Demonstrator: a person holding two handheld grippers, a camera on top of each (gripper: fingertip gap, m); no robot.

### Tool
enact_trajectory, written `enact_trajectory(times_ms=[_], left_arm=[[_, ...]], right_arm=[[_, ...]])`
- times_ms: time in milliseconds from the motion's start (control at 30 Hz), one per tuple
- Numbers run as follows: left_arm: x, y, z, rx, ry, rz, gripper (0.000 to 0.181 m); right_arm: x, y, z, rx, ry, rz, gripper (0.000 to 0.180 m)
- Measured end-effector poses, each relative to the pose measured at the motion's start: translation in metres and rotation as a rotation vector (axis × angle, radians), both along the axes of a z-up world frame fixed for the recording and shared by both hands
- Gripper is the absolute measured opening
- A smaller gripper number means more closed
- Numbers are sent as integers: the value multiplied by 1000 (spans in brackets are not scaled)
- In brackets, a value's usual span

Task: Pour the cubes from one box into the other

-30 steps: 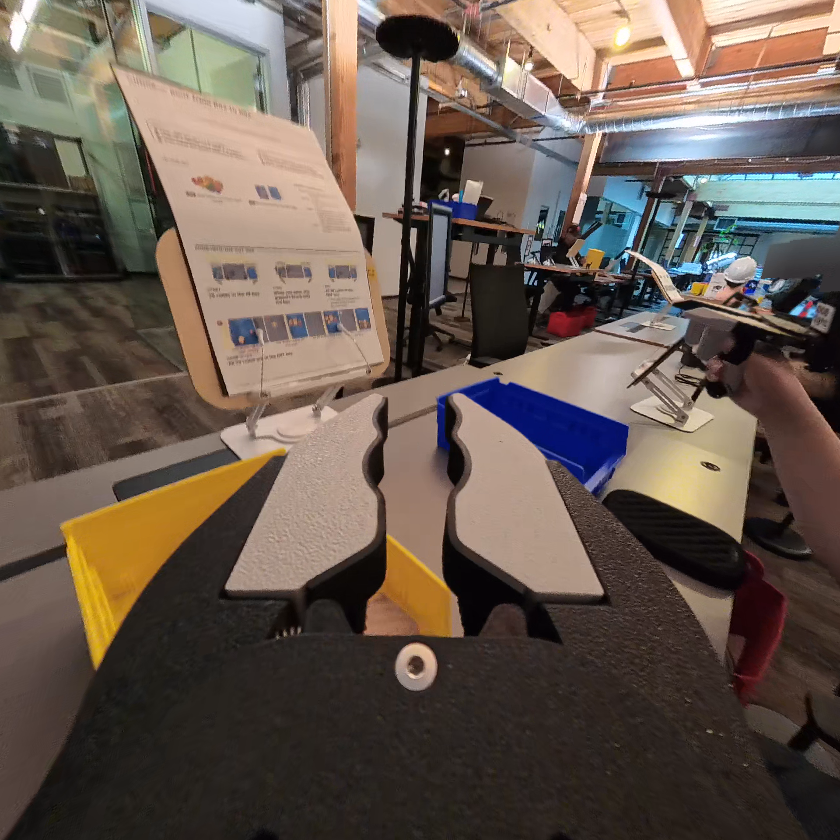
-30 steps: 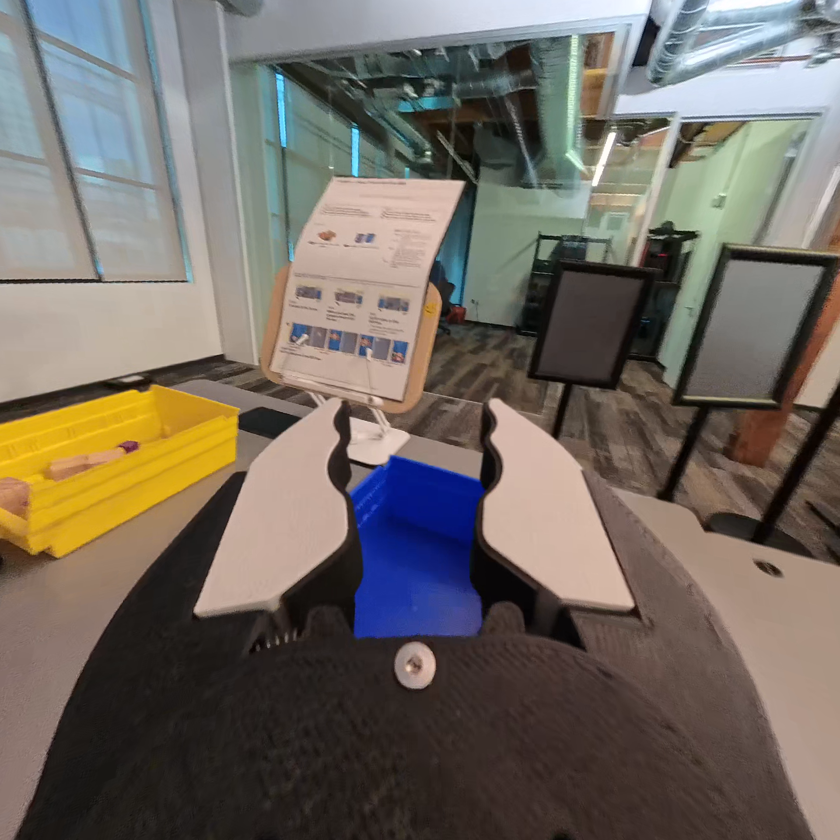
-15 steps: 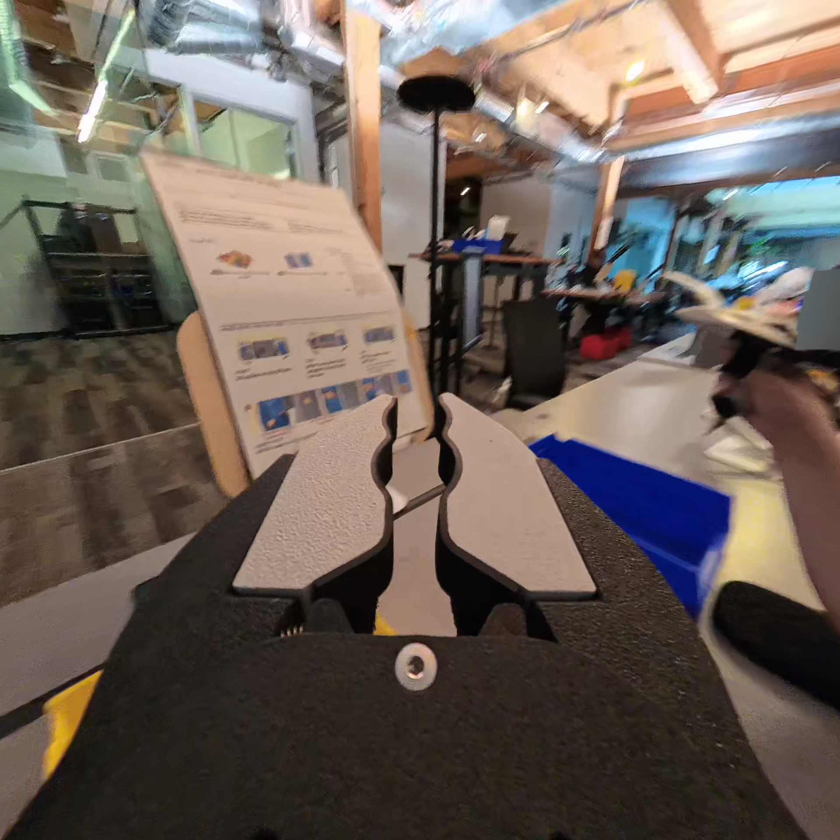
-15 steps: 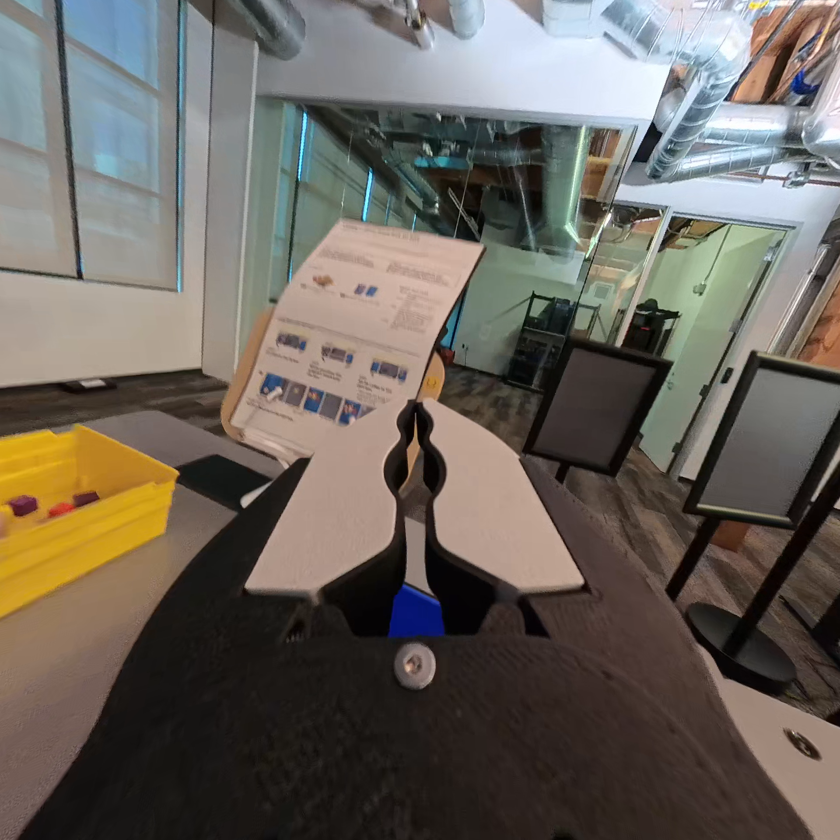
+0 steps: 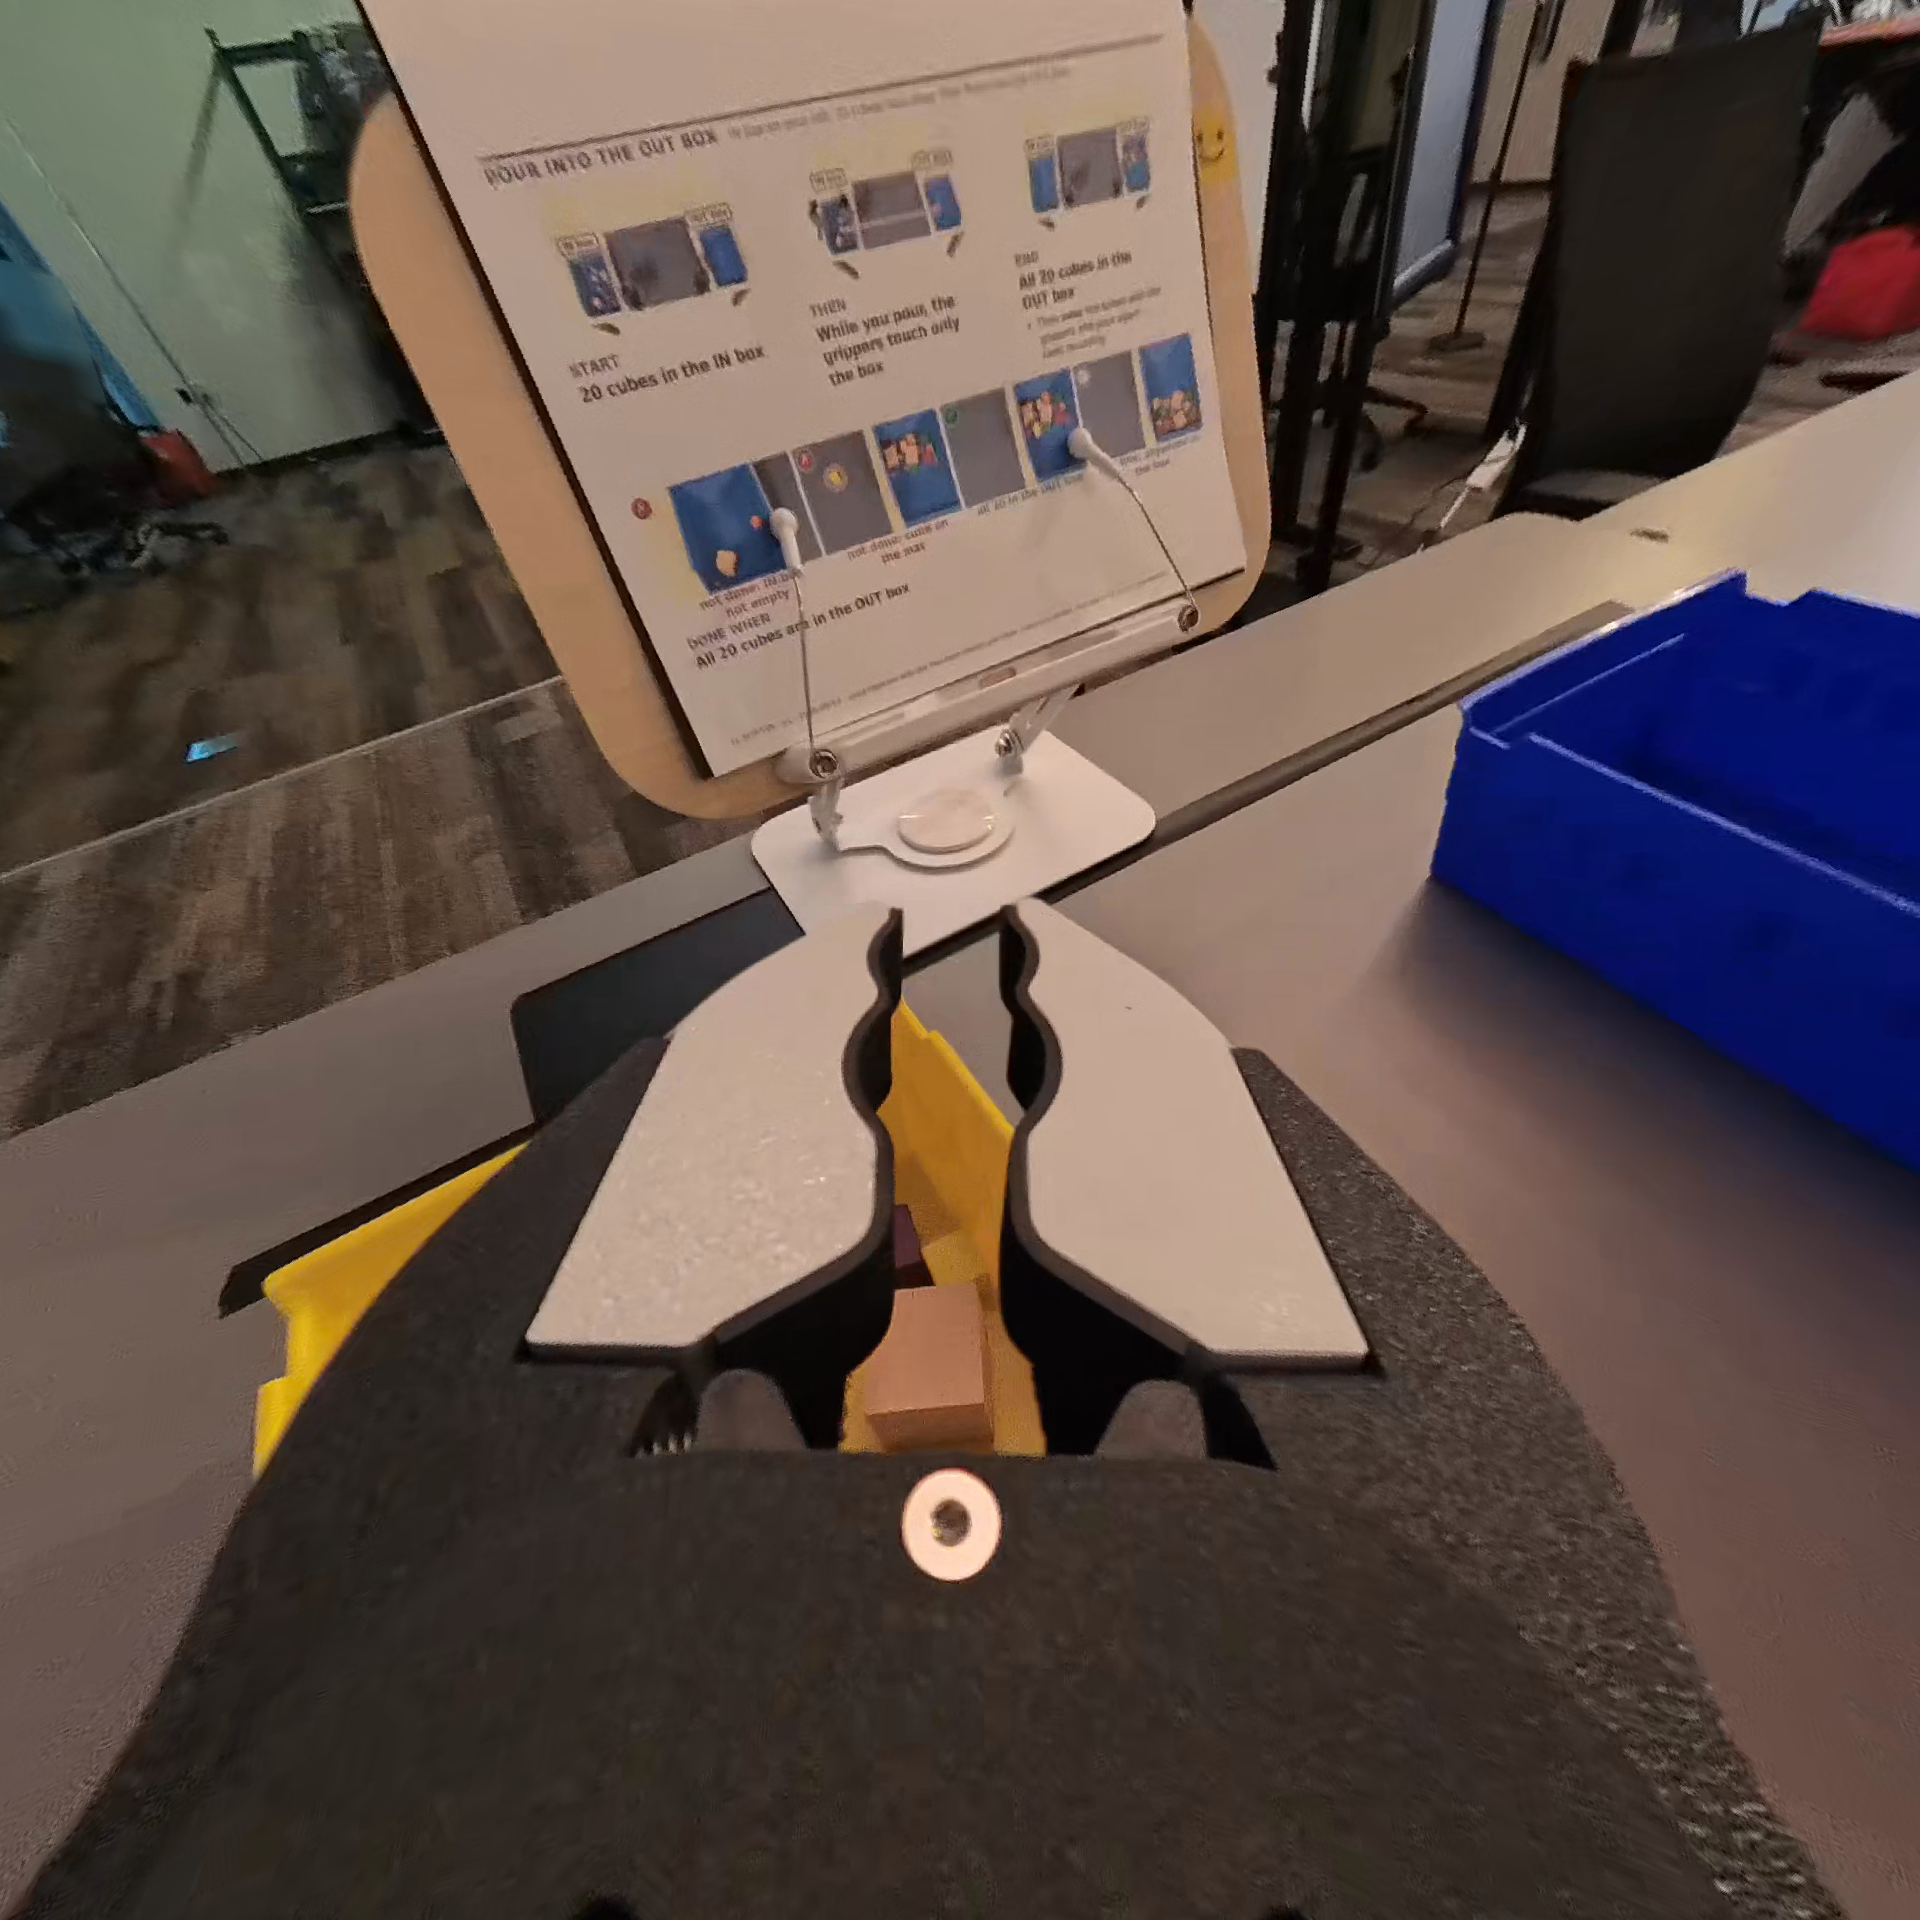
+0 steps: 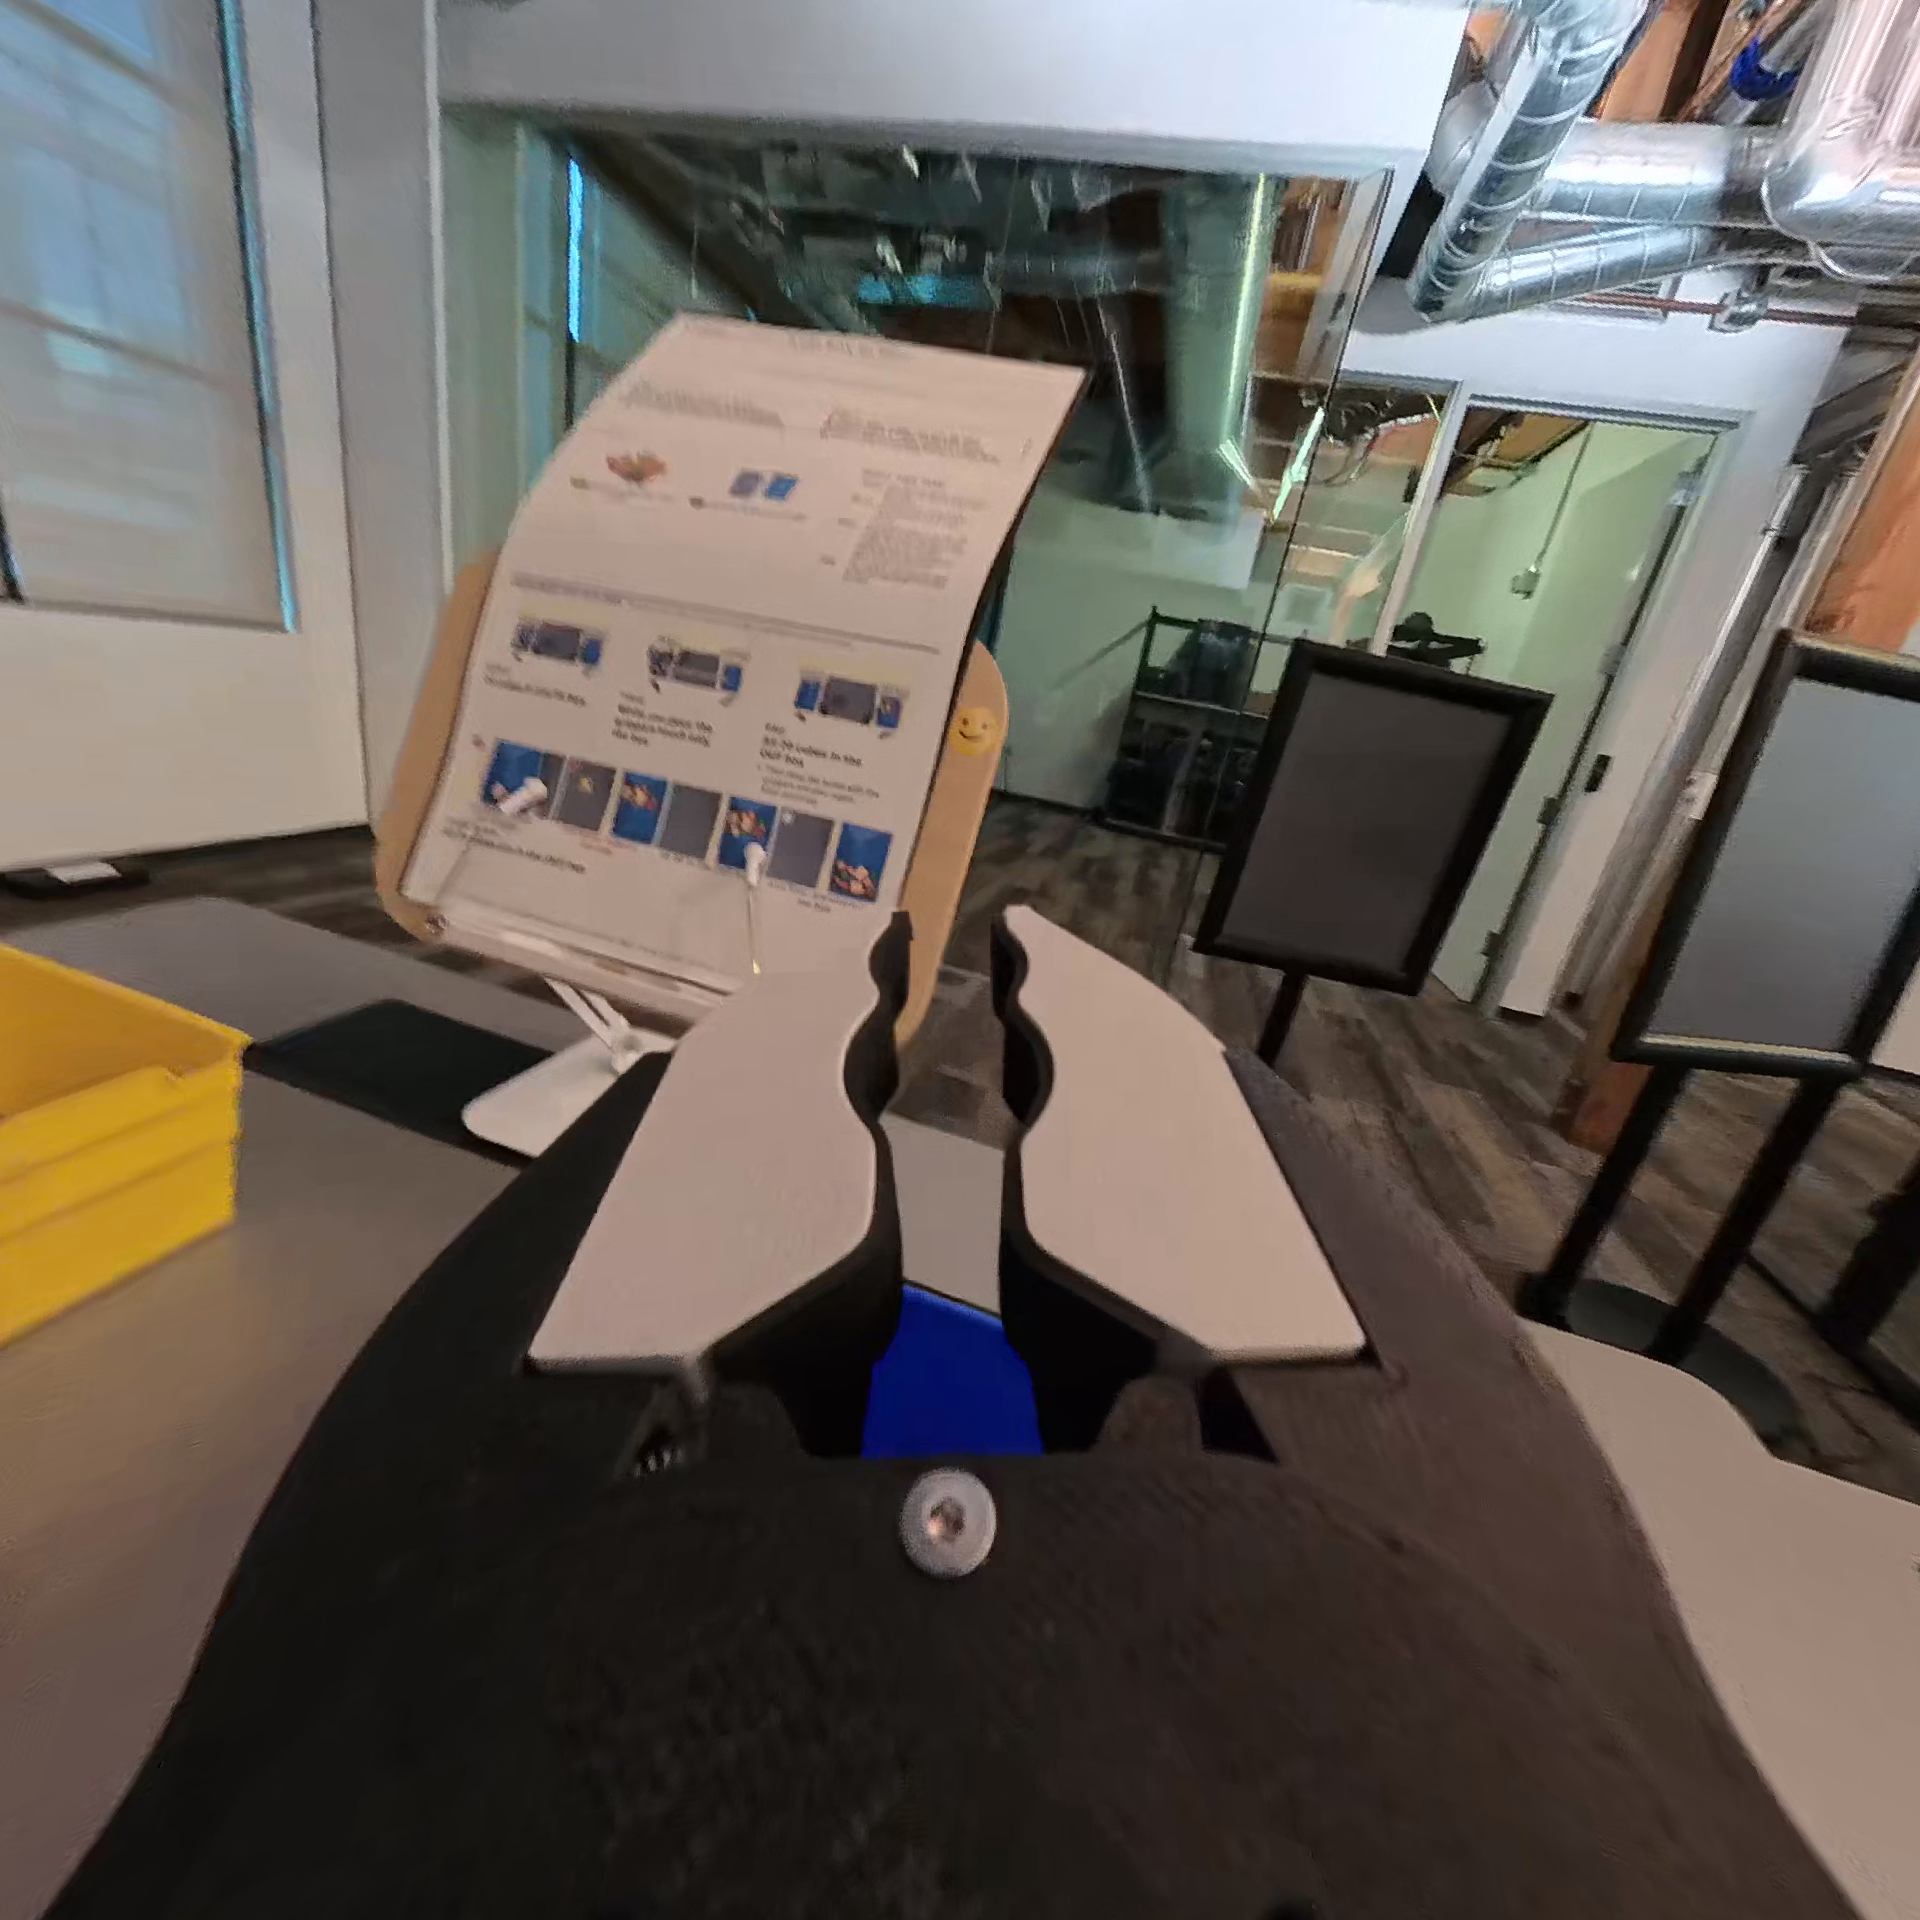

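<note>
Both views have dipped since a moment ago: the left tool [image 5: 948, 925] now looks down into the yellow plastic box [image 5: 940, 1101], where a pale wooden cube [image 5: 925, 1371] and a dark purple cube [image 5: 906, 1242] lie, and the right tool [image 6: 948, 930] has reopened over the blue plastic box [image 6: 951, 1382]. Likely the grasp on the yellow box is next; no pouring has begun. Each tool's jaws stand slightly parted, pinching nothing. The blue box sits toward the grey worktop's [image 5: 1299, 1039] right edge.
</note>
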State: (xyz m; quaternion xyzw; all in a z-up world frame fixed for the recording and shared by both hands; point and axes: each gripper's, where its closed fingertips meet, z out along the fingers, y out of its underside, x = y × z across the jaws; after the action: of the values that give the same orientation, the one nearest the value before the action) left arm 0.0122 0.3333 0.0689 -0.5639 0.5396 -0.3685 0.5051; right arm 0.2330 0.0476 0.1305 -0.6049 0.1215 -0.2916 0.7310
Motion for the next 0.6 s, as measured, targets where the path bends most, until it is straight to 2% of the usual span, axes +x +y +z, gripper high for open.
enact_trajectory(times_ms=[100, 233, 333, 400, 600], left_arm=[[-9, 8, 12, 67, -4, 100, 18], [-29, 34, 17, 201, 65, 282, 18], [-37, 49, 7, 130, 134, 330, 17], [-43, 59, -6, 65, 203, 356, 22], [-76, 98, -17, 70, 310, 524, 31]], right_arm=[[-7, 0, 10, 80, 18, 59, 20], [-9, -3, 14, 73, 10, 58, 24], [-8, -7, 18, 71, 1, 41, 25], [-9, -7, 20, 75, 17, 51, 25], [-6, -11, 19, 26, 57, 41, 28]])
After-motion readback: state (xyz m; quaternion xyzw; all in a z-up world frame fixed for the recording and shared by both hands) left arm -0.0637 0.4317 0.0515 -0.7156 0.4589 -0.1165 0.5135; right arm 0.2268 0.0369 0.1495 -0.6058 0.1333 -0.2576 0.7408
